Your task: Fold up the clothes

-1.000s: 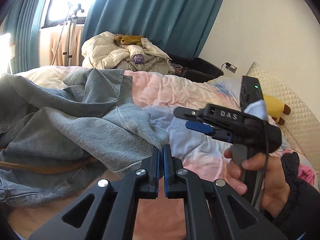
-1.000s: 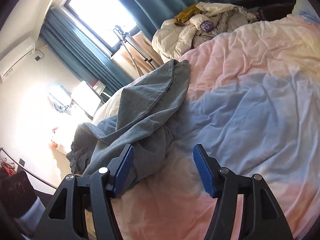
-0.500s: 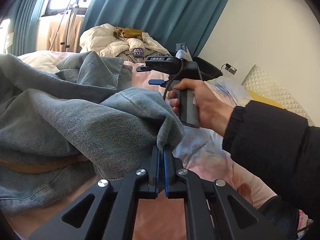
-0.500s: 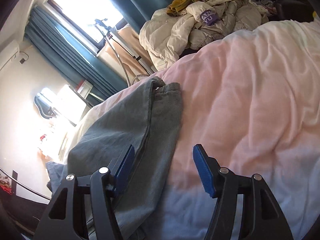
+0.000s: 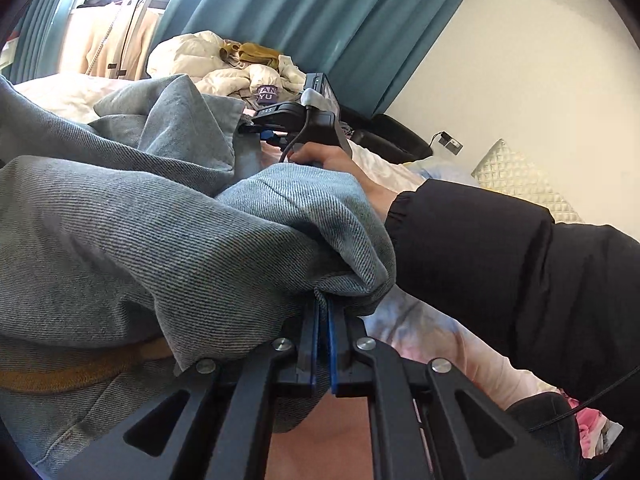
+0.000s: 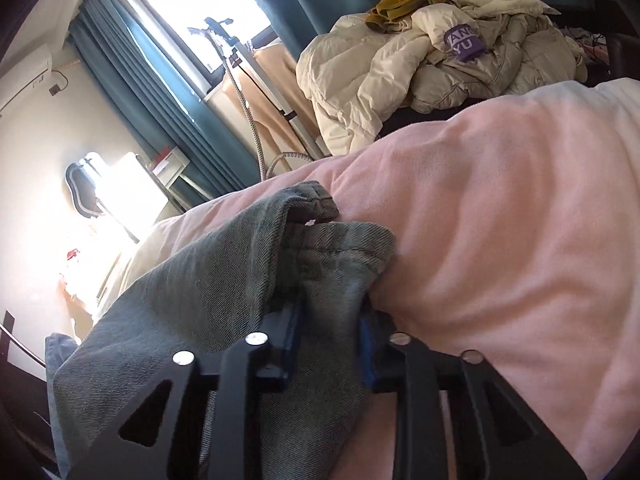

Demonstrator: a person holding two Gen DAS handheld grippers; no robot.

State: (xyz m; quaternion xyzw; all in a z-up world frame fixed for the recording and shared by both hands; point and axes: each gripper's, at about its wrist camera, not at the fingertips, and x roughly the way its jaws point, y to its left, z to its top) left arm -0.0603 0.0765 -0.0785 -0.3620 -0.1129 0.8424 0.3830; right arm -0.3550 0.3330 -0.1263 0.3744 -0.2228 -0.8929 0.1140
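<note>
1. Left tool (image 5: 323, 308) pinches a jeans (image 5: 160, 240) fold just ahead of it, on the bed (image 6: 500, 220).
2. Right tool (image 6: 328, 320) clamps the far hem, likely to lift both ends together.

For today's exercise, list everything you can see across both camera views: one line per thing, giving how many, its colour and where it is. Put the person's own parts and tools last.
jeans: one, grey-blue denim, heaped on the bed
quilt: one, pink and pale blue, covering the bed
pile of jackets: one, cream with a mustard piece, beyond the bed
curtains: teal, along the window
stand: one, metal, at the window
pillow: one, cream quilted, by the wall
black sleeve: one, on the arm reaching across the bed
left gripper: one, black, jaws shut on the jeans
right gripper: one, black, jaws shut on the jeans
</note>
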